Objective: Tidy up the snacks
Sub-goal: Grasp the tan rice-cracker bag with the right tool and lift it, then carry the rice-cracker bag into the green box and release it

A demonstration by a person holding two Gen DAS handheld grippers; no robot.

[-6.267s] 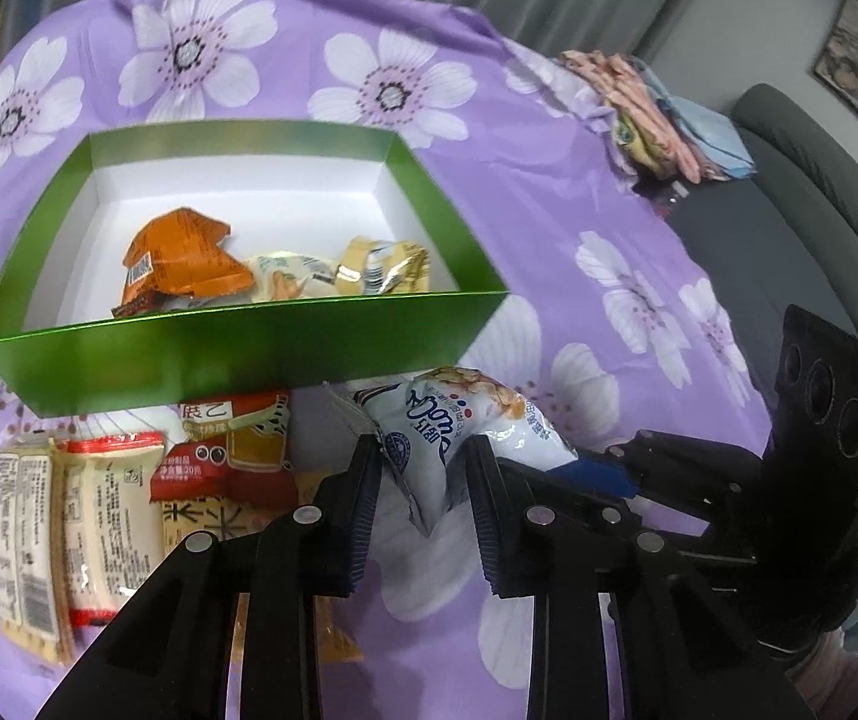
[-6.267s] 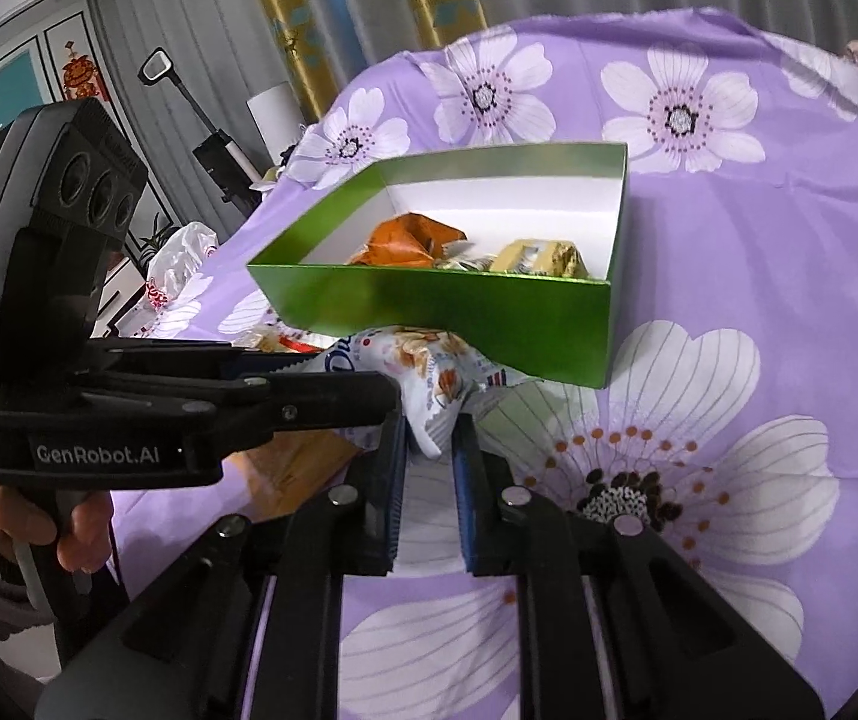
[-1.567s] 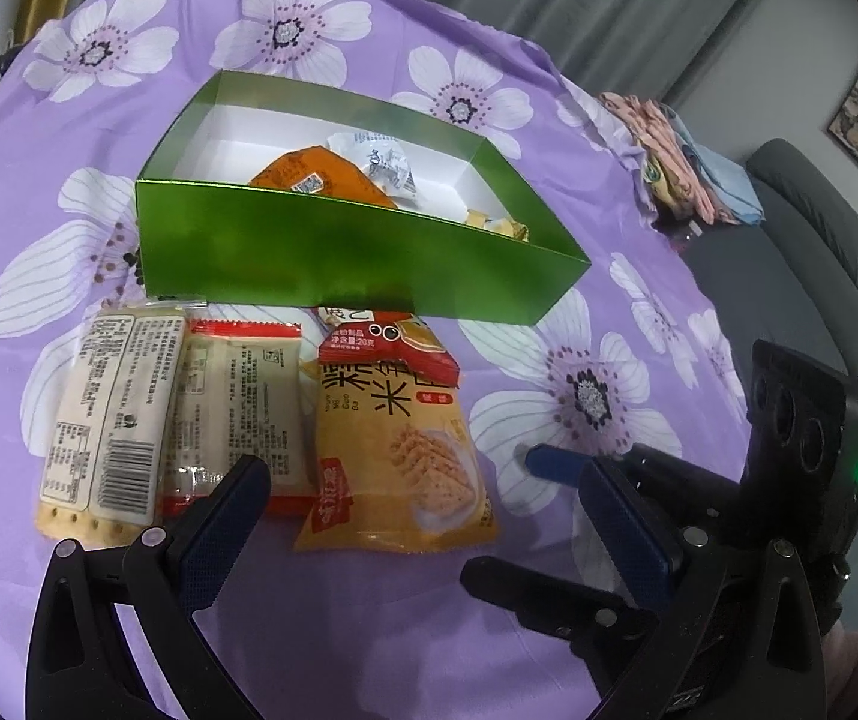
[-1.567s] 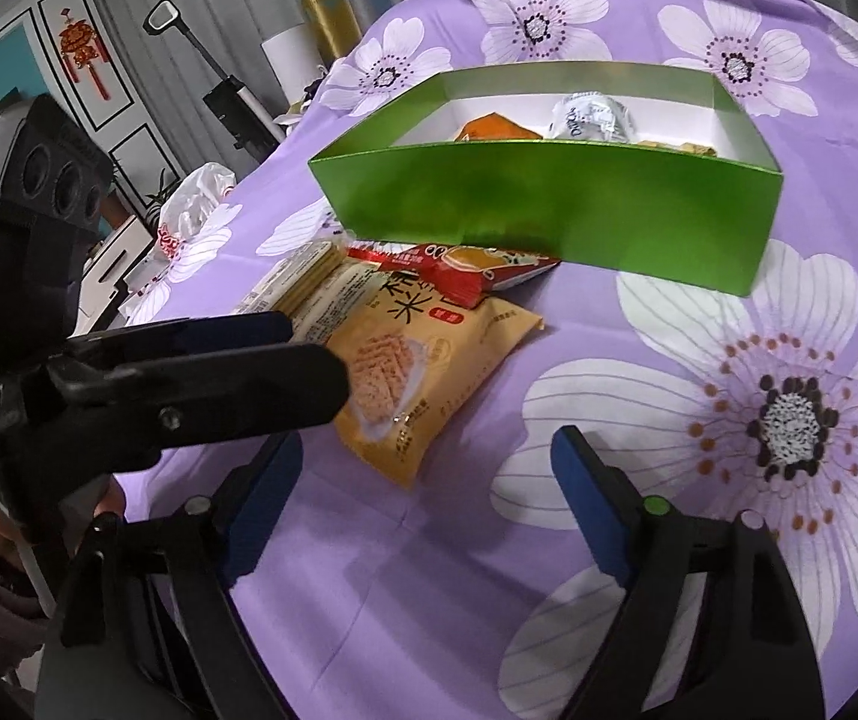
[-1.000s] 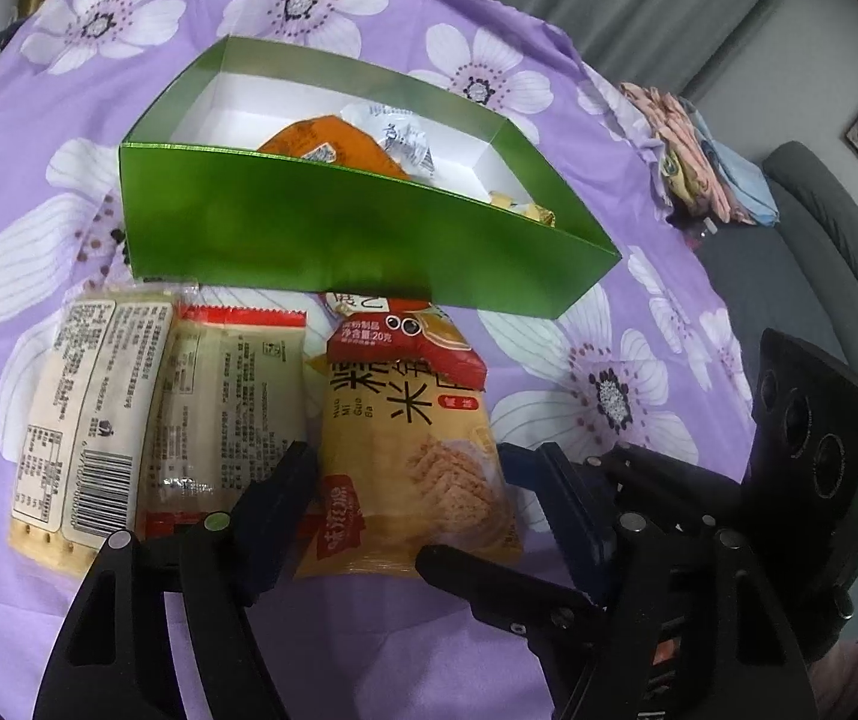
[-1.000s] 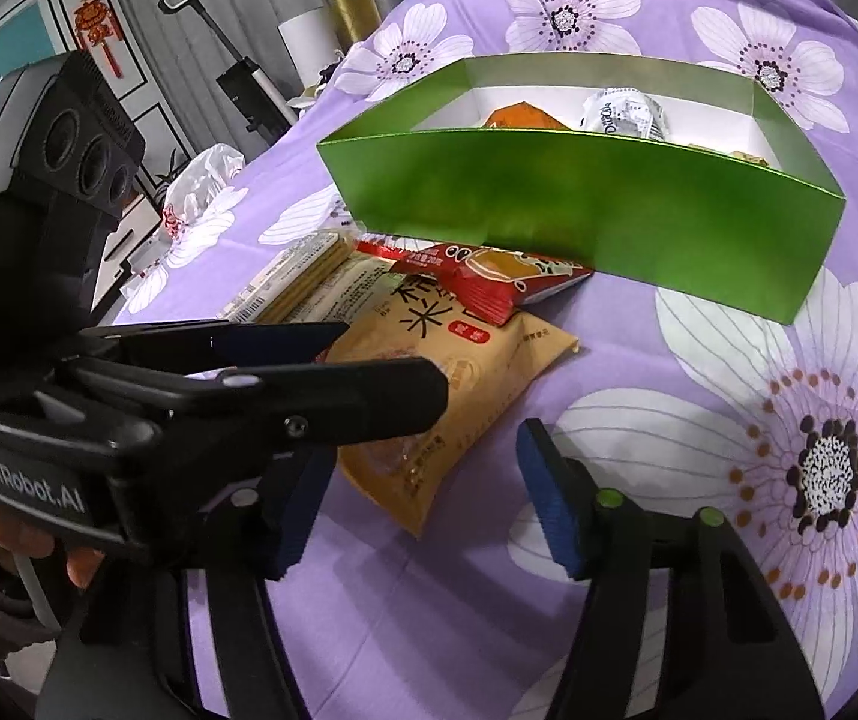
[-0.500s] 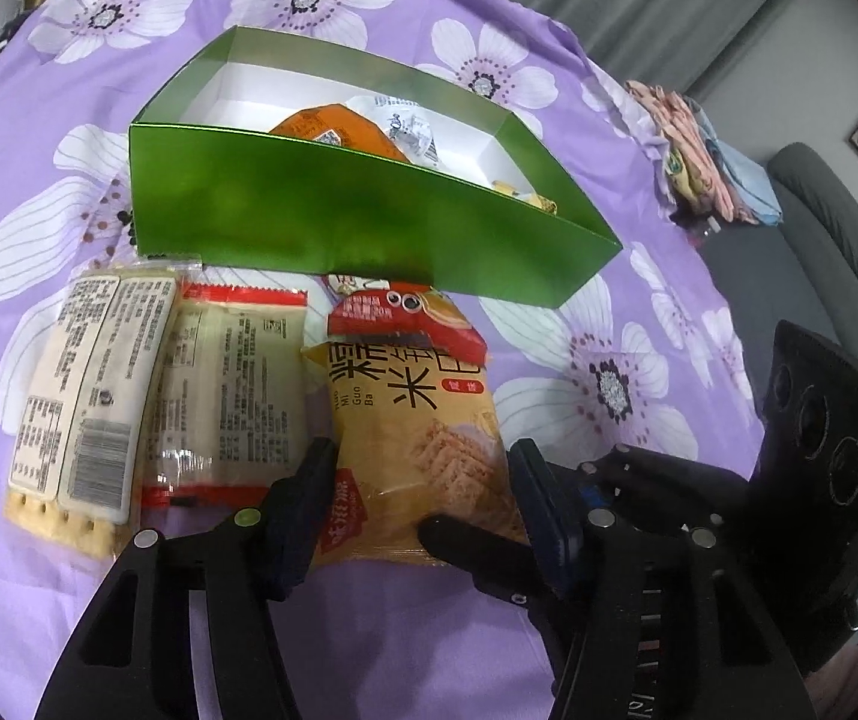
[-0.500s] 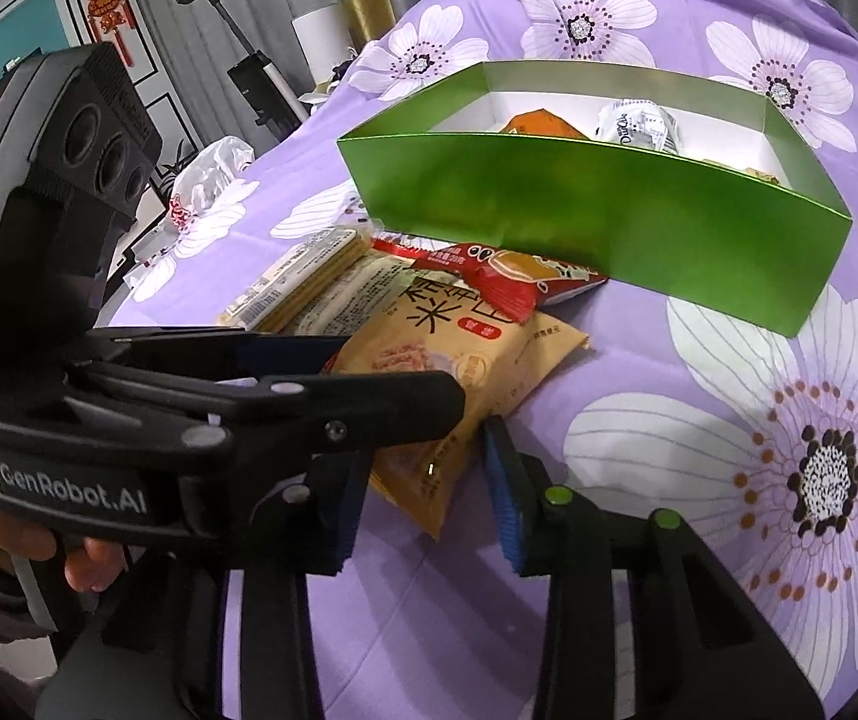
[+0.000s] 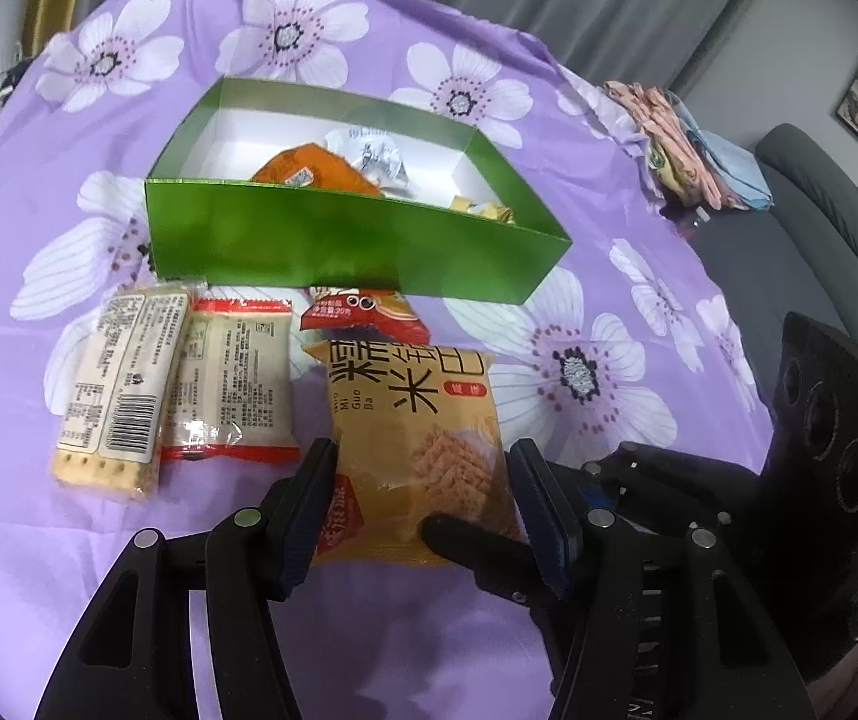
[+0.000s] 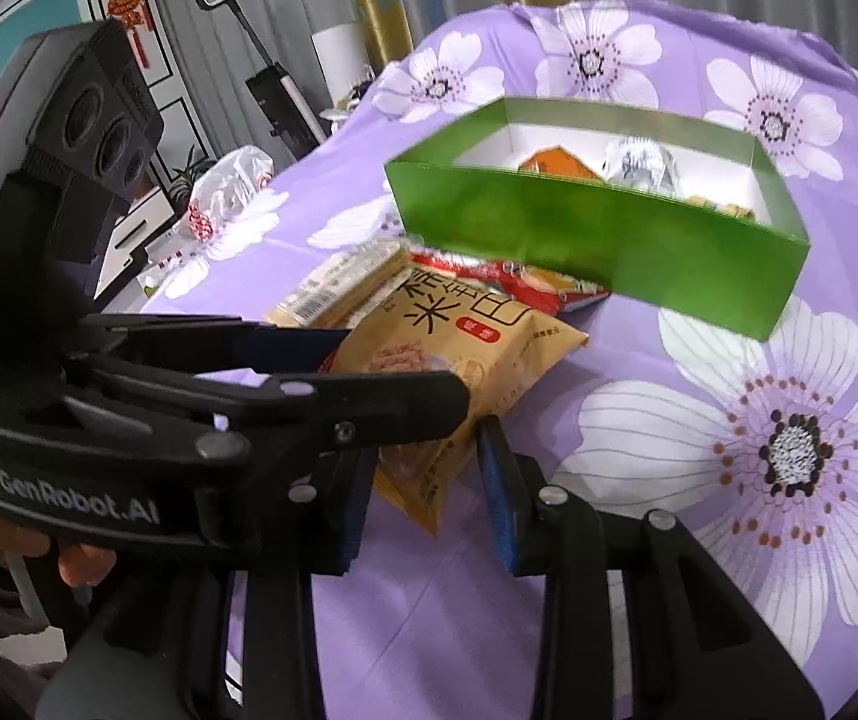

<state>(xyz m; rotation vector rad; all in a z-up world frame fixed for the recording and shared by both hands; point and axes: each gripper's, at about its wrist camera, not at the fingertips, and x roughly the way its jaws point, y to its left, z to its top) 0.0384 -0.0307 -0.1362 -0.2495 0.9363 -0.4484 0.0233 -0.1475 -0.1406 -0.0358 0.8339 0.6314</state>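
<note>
A yellow rice-cracker bag [image 9: 414, 438] lies flat on the purple flowered cloth, in front of the green box [image 9: 345, 243]. My left gripper [image 9: 423, 504] is open, its jaws on either side of the bag's near end. My right gripper [image 10: 426, 489] is open too, astride the bag's near corner [image 10: 429, 480]. The box [image 10: 597, 234] holds an orange packet [image 9: 309, 171], a white packet [image 9: 378, 156] and small gold sweets [image 9: 483, 210]. A red packet [image 9: 363, 318] lies between the bag and the box.
Two long biscuit packs [image 9: 123, 396] [image 9: 231, 384] lie left of the yellow bag. Folded cloths [image 9: 681, 144] sit at the table's far right edge, with a grey sofa [image 9: 813, 204] beyond. A plastic bag [image 10: 225, 192] lies at the far left edge.
Both grippers have moved forward and narrowed around the yellow bag's near end. The bag lies where it did.
</note>
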